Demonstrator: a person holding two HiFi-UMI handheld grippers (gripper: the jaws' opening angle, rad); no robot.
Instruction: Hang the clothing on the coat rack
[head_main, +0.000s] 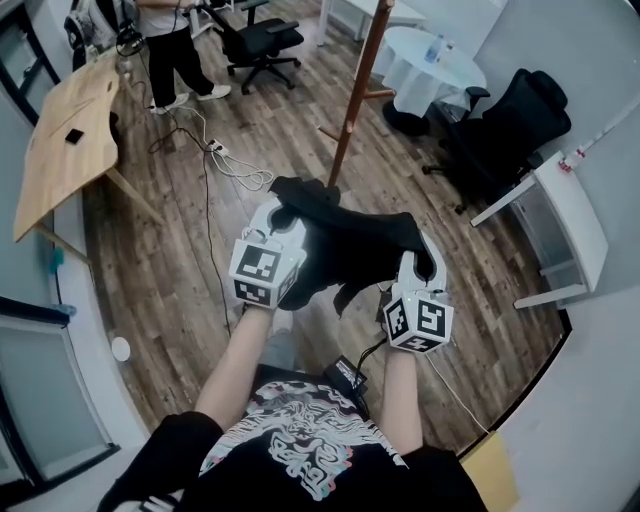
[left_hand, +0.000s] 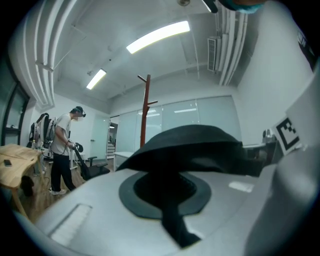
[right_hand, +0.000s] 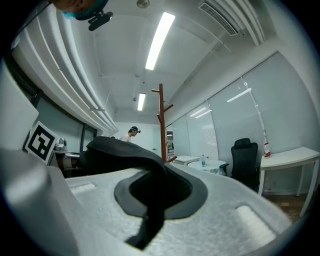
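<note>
Jaws of left gripper (head_main: 283, 222) and right gripper (head_main: 421, 265) both clamp black garment (head_main: 350, 240) near coat rack (head_main: 352, 95).

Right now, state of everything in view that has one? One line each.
left gripper, shut on the black garment
right gripper, shut on the black garment
black garment, bunched, held up between both grippers, not on the rack
coat rack, upright, visible pegs bare
bottle, upright on the round table
</note>
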